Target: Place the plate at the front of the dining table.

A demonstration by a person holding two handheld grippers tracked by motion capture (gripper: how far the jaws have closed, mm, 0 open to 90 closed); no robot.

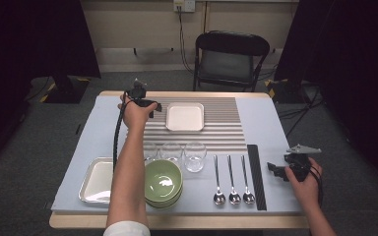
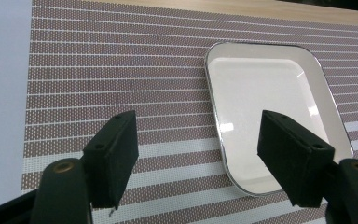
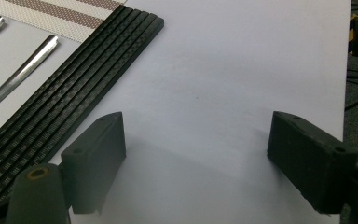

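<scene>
My left gripper (image 1: 155, 105) is held out over the far left of the striped placemat (image 1: 221, 128), just left of a white square plate (image 1: 184, 116). In the left gripper view it (image 2: 198, 135) stands open, nothing between the jaws; the plate (image 2: 256, 88) lies flat on the mat (image 2: 121, 70) under and past the right-hand jaw. My right gripper (image 1: 274, 170) rests near the table's right front, beside a black ribbed strip (image 1: 256, 177). In the right gripper view it (image 3: 196, 135) is open over bare pale table cover.
Three glasses (image 1: 195, 156) stand in a row mid-table. Stacked green bowls (image 1: 163, 182) and a silver tray (image 1: 97, 179) sit front left, under my left forearm. Three spoons (image 1: 233, 179) lie left of the black strip (image 3: 65, 98). A folding chair (image 1: 229, 59) stands behind the table.
</scene>
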